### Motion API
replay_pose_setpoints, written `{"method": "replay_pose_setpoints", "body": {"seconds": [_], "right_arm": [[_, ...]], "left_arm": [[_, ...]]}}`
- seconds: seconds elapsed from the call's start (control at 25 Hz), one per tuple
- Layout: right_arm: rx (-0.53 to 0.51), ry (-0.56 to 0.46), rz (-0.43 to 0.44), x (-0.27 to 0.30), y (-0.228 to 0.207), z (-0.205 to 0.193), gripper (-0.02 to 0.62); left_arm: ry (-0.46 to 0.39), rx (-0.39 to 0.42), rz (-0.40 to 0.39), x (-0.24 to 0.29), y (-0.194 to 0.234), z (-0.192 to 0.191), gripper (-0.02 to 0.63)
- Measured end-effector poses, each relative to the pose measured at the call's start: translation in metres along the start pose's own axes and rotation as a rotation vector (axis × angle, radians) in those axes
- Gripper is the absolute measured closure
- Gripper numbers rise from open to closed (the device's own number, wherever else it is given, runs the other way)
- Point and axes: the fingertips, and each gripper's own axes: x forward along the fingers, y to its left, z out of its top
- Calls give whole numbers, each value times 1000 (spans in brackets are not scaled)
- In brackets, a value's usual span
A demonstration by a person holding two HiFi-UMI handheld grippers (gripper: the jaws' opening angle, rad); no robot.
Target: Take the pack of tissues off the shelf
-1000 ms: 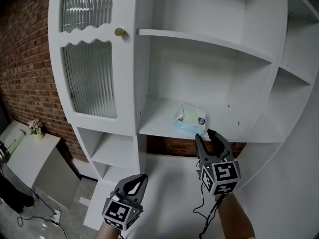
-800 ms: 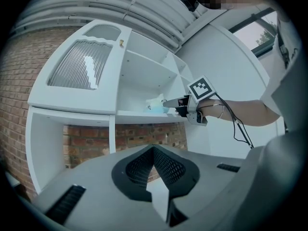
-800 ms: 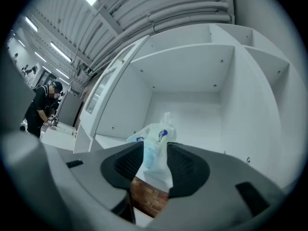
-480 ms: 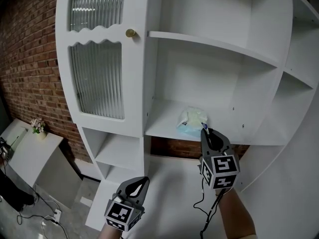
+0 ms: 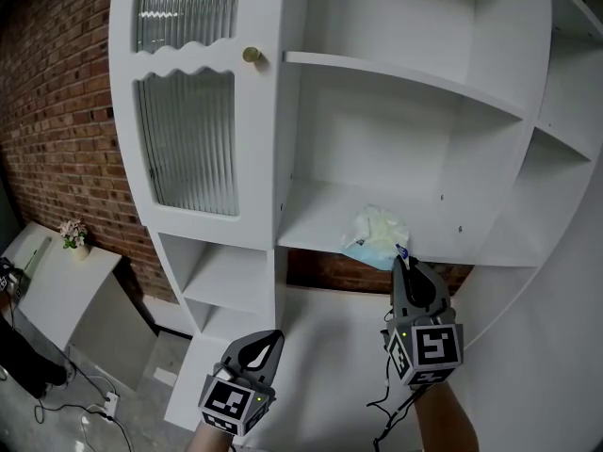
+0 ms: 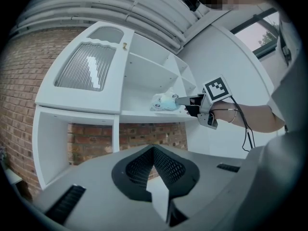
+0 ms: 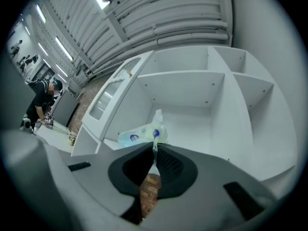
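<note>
The pack of tissues [image 5: 377, 234], a soft pale blue and white wrapper, sits crumpled at the front edge of the middle shelf [image 5: 320, 219] of a white cabinet. My right gripper [image 5: 403, 256] reaches up from below. Its jaws are closing on the pack's near edge, and a thin flap of wrapper is pinched between them. The right gripper view has the pack [image 7: 142, 133] just beyond the right gripper [image 7: 155, 148]. Low at the left my left gripper [image 5: 268, 339] hangs shut and empty, away from the shelf. From the left gripper view, the pack [image 6: 163, 101] and the right gripper [image 6: 181, 100] show in the distance.
To the left of the shelf bay, the cabinet has a ribbed-glass door [image 5: 188, 139] with a brass knob [image 5: 252, 55]. Further open compartments lie above, below and to the right. A brick wall [image 5: 57, 111] stands at the left, with a small potted plant [image 5: 73, 238] on a white table.
My right gripper's jaws, wide open below the pack a second ago, have closed on its near edge. The pack has crumpled and shifted toward the shelf's front edge. The left gripper stayed put.
</note>
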Motion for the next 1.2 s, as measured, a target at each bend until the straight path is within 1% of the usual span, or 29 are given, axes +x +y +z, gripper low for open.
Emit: {"method": "replay_pose_setpoints", "body": {"seconds": [0.12,0.2,0.32,0.48,0.6,0.68,0.76,0.84,0.96,1.2], "right_arm": [[16,-12,12,-22,13,-9,580],[22,-1,27,-35,27,-21,580],[40,43,46,-51,45,-46,580],[93,115,57,-65,57,-84,580],[121,160,84,-77,67,-107,580],[134,178,104,-87,75,-119,580],[152,188,126,-96,82,-126,580],[174,196,144,-104,88,-132,581],[213,208,149,-114,93,-139,581],[208,207,142,-121,90,-139,581]], "left_arm": [[1,-2,-6,-1,-4,-1,591],[4,-3,-9,-2,-6,-2,591],[11,-2,-15,-2,-10,-3,591],[23,3,-22,-2,-14,-7,591],[32,0,-22,-2,-17,-11,591],[40,12,-18,-3,-19,-14,591],[50,25,-19,-3,-21,-18,591],[54,17,-26,-4,-22,-20,591],[52,4,-31,-6,-24,-20,591],[57,5,-39,-8,-29,-22,591]]}}
